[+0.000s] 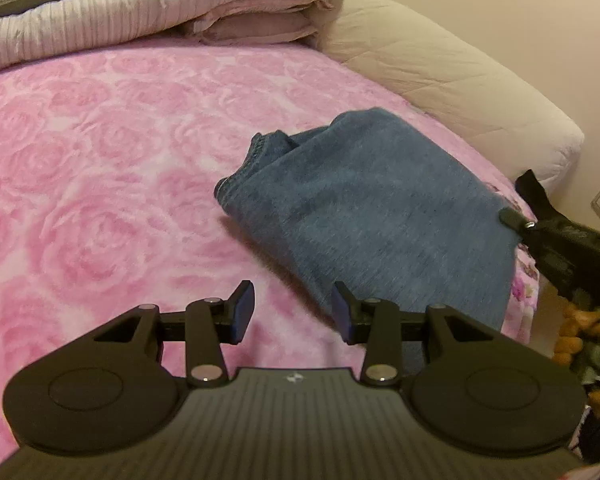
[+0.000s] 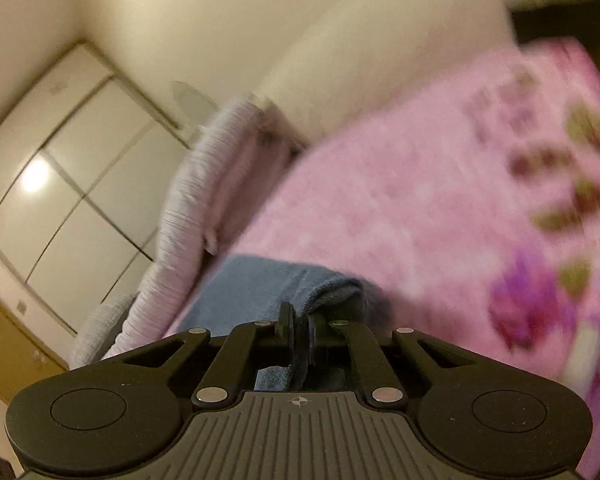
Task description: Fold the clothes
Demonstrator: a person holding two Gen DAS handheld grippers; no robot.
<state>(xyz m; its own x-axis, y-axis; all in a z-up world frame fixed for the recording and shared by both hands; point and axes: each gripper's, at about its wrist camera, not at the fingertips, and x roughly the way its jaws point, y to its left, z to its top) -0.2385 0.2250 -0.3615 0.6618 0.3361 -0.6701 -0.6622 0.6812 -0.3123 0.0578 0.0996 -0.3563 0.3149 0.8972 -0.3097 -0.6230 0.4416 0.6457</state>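
The left gripper (image 1: 293,312) hovers just above the pink rose-patterned blanket (image 1: 100,184) that covers the bed, its jaws released and standing wide apart with nothing between them; its right fingertip lies just beside the near corner of the blue garment (image 1: 372,216). The garment lies partly folded on the blanket, toward the bed's right edge, with a stitched hem turned up at its far left corner. The right gripper (image 2: 299,322) is clenched on the garment's edge: blue fabric (image 2: 256,284) is pinched between the closed pads and a strip of it passes back behind the fingers. In the left wrist view this gripper's black tip (image 1: 514,218) meets the garment's right edge at the side of the bed. Beyond the garment, a cream quilted mattress edge (image 1: 440,72) runs along the wall. At the head of the bed lies a stack of folded pale bedding (image 1: 160,4). The right wrist view is motion-blurred; white wardrobe doors (image 2: 60,184) stand at the far side.
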